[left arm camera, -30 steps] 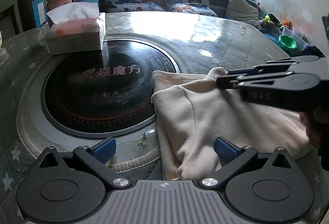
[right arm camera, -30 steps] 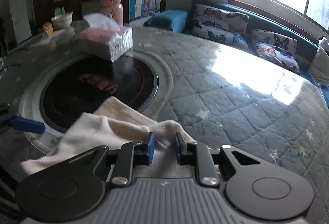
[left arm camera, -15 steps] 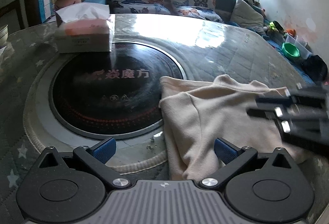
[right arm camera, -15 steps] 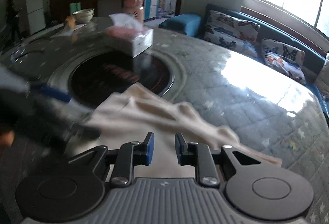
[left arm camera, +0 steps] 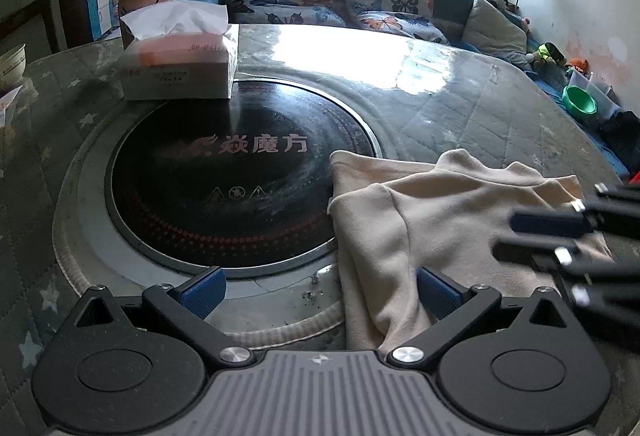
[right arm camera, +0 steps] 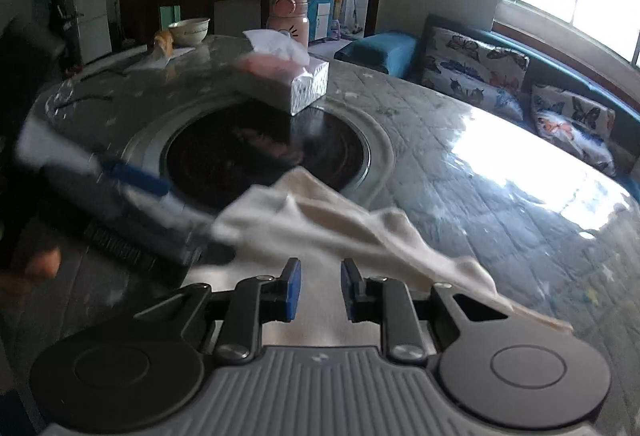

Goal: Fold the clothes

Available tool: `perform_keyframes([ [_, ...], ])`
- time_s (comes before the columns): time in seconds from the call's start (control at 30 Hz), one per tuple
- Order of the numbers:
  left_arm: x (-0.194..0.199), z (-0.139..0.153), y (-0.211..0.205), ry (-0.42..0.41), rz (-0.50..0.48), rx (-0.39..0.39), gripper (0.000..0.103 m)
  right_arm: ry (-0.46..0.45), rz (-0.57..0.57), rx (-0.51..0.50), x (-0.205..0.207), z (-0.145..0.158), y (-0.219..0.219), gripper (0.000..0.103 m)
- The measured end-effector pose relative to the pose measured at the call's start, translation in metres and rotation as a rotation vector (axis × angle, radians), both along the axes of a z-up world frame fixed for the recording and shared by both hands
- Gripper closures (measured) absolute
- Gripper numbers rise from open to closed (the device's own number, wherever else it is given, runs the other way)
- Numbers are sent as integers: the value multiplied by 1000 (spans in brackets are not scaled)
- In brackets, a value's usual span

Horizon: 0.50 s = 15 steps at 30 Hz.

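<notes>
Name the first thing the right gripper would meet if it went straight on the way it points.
Probably the cream garment: the right gripper points down at its folds just ahead, with nothing between its jaws. Depth is unclear.

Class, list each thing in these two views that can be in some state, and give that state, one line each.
Cream garment: lying rumpled, partly folded, one corner over the cooktop's edge.
Tissue box: open, a tissue sticking up.
Pink bottle: upright, lid shut.
Left gripper: open wide, empty.
Right gripper: narrow gap between its pads, gripping nothing.

the cream garment (left arm camera: 432,232) lay rumpled beside the black cooktop (left arm camera: 236,176); the left gripper (left arm camera: 320,288) stood wide, the right gripper (left arm camera: 532,236) over the cloth.
</notes>
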<state>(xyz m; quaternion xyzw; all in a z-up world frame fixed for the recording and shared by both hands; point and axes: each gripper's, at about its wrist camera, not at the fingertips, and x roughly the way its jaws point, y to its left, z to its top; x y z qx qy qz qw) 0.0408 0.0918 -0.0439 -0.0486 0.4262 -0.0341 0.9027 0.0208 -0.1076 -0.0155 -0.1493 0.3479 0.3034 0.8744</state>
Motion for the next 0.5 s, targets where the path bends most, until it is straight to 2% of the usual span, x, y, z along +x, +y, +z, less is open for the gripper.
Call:
perform_keyframes([
  [0.27,0,-2,1,4,-3,-5,0,26,15,-25,41,-23,28,85],
  [0.4,0,-3,2,10,-4,-8,0,17,3,3,46,-16,27,85],
  [0.5,0,-3,2,11,-8,-8,0,-2,-20,10,39,-5,10,85],
])
